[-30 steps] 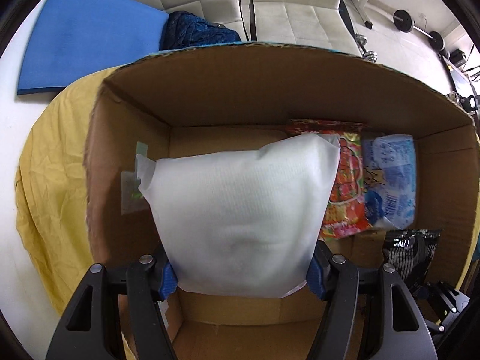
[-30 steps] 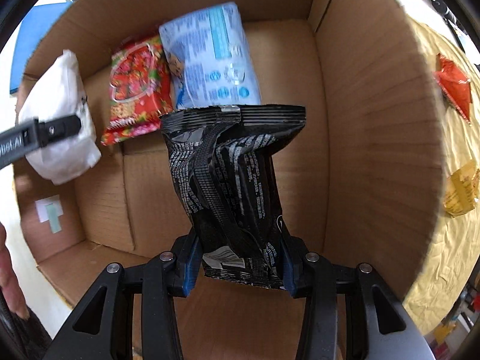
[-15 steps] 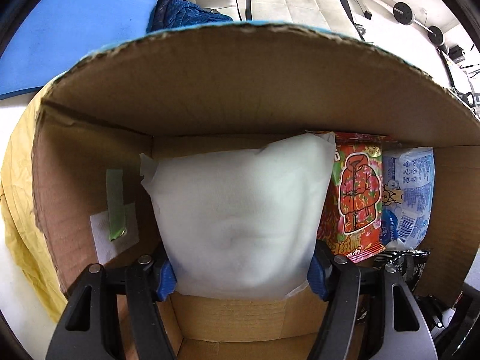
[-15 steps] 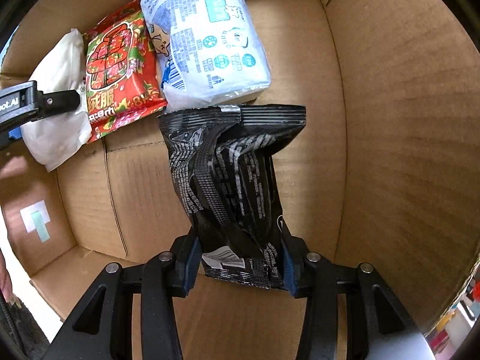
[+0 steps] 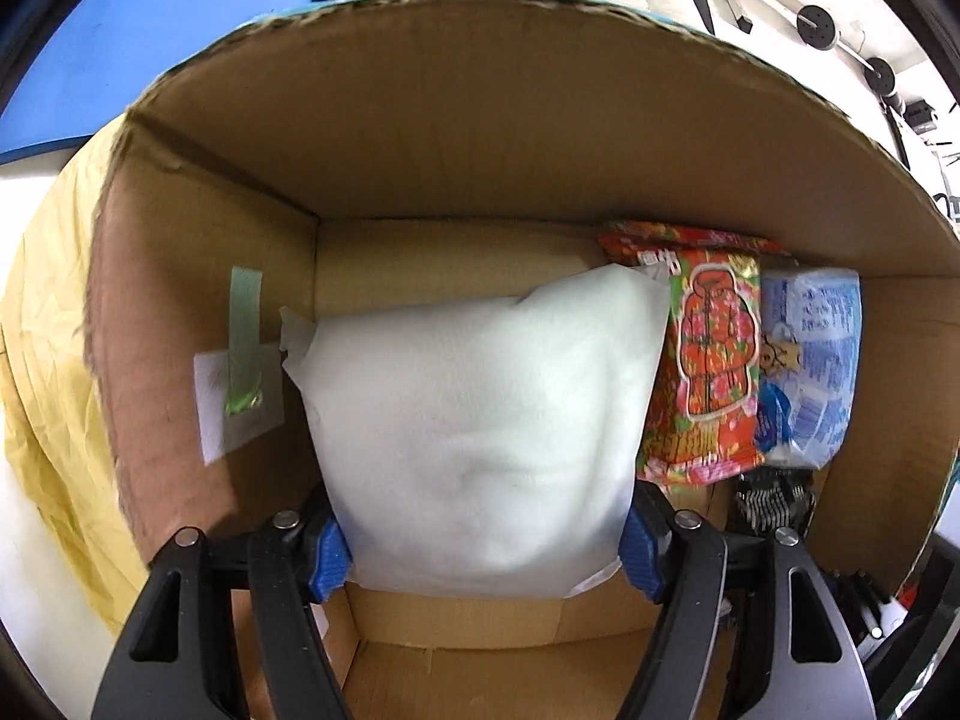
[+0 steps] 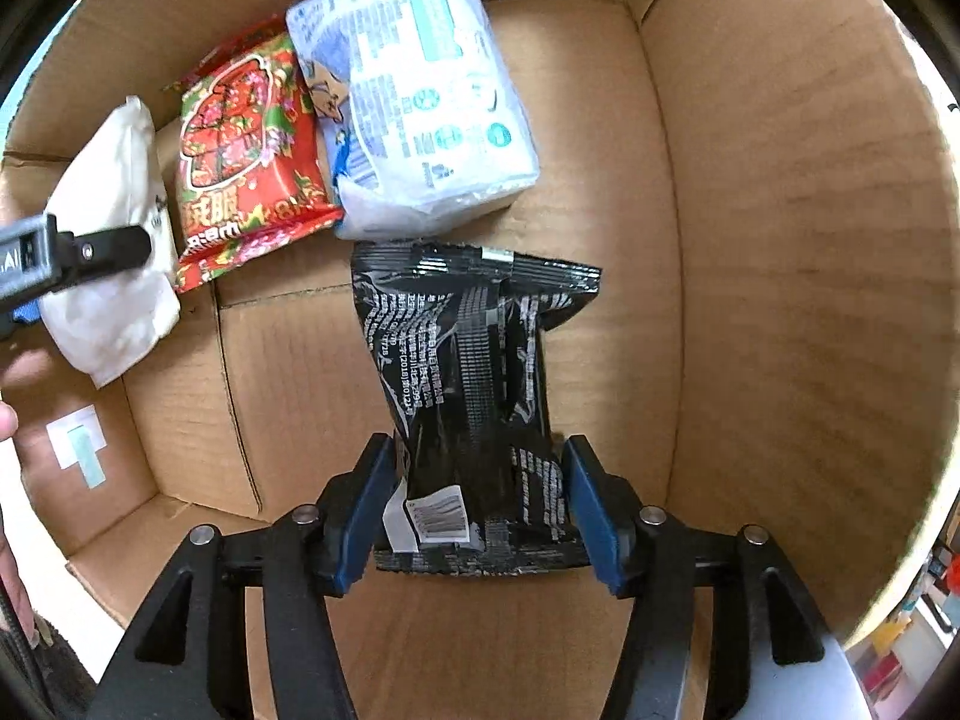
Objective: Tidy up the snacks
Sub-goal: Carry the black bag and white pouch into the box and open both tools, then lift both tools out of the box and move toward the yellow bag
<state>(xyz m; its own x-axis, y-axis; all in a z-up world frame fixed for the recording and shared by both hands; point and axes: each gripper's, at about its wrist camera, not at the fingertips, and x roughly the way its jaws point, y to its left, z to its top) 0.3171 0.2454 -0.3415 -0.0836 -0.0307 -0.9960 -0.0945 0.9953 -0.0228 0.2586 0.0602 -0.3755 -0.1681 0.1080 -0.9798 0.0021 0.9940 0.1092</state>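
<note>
Both grippers are down inside the cardboard box [image 6: 780, 240]. The left gripper [image 5: 480, 546] has its jaws clamped on the white pouch [image 5: 480, 420], slotting it beside the red packet [image 6: 246, 150]. The right gripper [image 6: 477, 510] pinches the black packet [image 6: 468, 372] below the blue-white pack [image 6: 420, 108], probably to continue the row.

Both grippers look like the same build: the left gripper [image 5: 483, 558] and right gripper [image 6: 480, 507] have chunky black plastic fingers with triangular cutouts, silver round screws on top, and blue pads [image 6: 591, 510] on the inner faces. From the right wrist view the left one's side shows a grey strip with white lettering, too cropped to read. A bit of bare hand [image 6: 7, 420] pokes in at the left edge there.
</note>
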